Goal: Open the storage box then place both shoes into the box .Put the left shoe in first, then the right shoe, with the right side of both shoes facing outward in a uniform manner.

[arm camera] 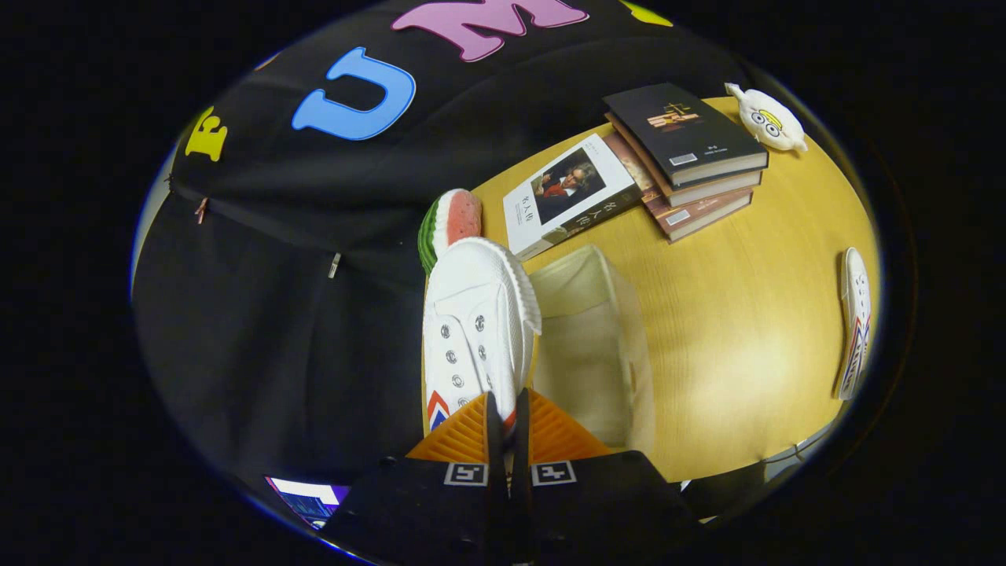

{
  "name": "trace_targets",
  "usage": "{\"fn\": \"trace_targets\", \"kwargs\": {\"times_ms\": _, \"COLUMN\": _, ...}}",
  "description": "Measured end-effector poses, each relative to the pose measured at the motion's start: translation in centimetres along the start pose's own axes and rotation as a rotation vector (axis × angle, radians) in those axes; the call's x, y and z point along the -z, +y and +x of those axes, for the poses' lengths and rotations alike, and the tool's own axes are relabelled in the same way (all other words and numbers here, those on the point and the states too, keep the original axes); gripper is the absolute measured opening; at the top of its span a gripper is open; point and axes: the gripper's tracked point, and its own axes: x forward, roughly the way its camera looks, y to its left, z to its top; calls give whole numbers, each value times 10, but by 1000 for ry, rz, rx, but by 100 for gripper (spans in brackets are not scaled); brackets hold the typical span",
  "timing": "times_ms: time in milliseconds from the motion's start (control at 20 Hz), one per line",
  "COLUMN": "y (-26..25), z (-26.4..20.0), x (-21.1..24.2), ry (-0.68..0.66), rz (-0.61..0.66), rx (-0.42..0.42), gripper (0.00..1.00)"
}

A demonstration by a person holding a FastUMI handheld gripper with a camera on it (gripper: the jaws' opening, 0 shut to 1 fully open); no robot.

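Observation:
My gripper is shut on the heel end of a white canvas shoe with a red and blue mark on its side. The shoe sticks out ahead of the fingers, toe pointing away, lifted above the table. Just to the right of it and below stands the open translucent storage box, its inside showing nothing but pale walls. The second white shoe lies on its side at the far right edge of the yellow table.
A watermelon-slice toy lies beyond the held shoe's toe. A white-covered book and a stack of dark books sit behind the box, with a small white plush toy past them. A screen glows low on the left.

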Motion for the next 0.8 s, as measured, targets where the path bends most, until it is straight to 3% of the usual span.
{"fn": "trace_targets", "kwargs": {"times_ms": 300, "y": -5, "z": 39, "x": 21, "ry": 30, "rz": -23, "rx": 75, "gripper": 5}}
{"fn": "trace_targets", "kwargs": {"times_ms": 600, "y": -2, "z": 59, "x": 38, "ry": 78, "rz": -38, "rx": 77, "gripper": 6}}
{"fn": "trace_targets", "kwargs": {"times_ms": 650, "y": 11, "z": 60, "x": 39, "ry": 88, "rz": -22, "rx": 15, "gripper": 14}}
{"fn": "trace_targets", "kwargs": {"times_ms": 700, "y": 22, "z": 62, "x": 38, "ry": 89, "rz": -9, "rx": -32, "gripper": 35}}
{"fn": "trace_targets", "kwargs": {"times_ms": 800, "y": 21, "z": 51, "x": 25, "ry": 50, "rz": -60, "rx": -41, "gripper": 78}}
